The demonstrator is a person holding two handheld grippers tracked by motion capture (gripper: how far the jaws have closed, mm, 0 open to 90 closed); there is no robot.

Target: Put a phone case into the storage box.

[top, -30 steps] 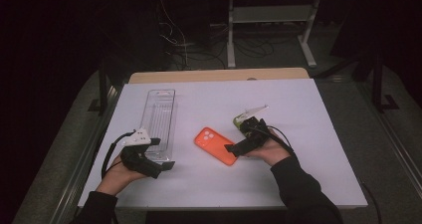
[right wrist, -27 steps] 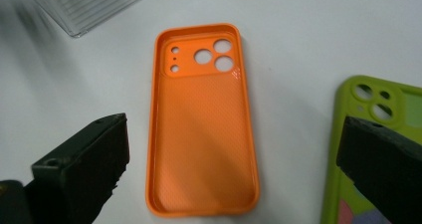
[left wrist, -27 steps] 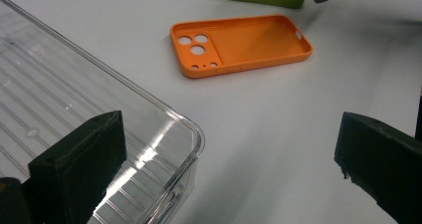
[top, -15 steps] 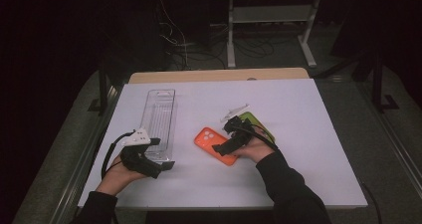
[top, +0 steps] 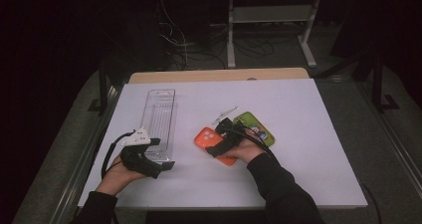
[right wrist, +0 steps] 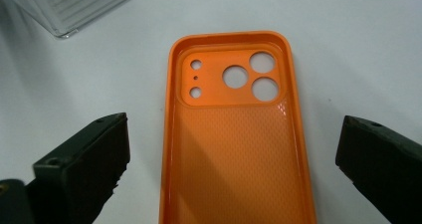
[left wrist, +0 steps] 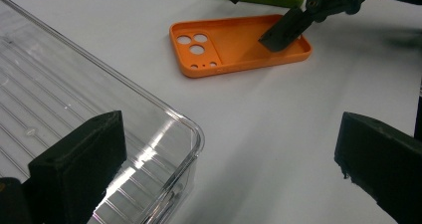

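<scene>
Now we hold the right gripper [top: 215, 145] over the orange case [right wrist: 234, 134], jaws wide apart, one on each side of it and gripping nothing. That case lies open side up on the white bench [top: 308, 114], camera holes at the end away from us. In the left gripper view one right jaw dips inside the case's near end; we cannot tell if it touches. Just right of the orange case lies a green case [top: 254, 127]. Left of the orange case stands a clear tray [top: 160, 115]. Our left gripper [top: 164, 165] rests at the tray's near corner, jaws apart too, one over the tray, the other over bare bench.
</scene>
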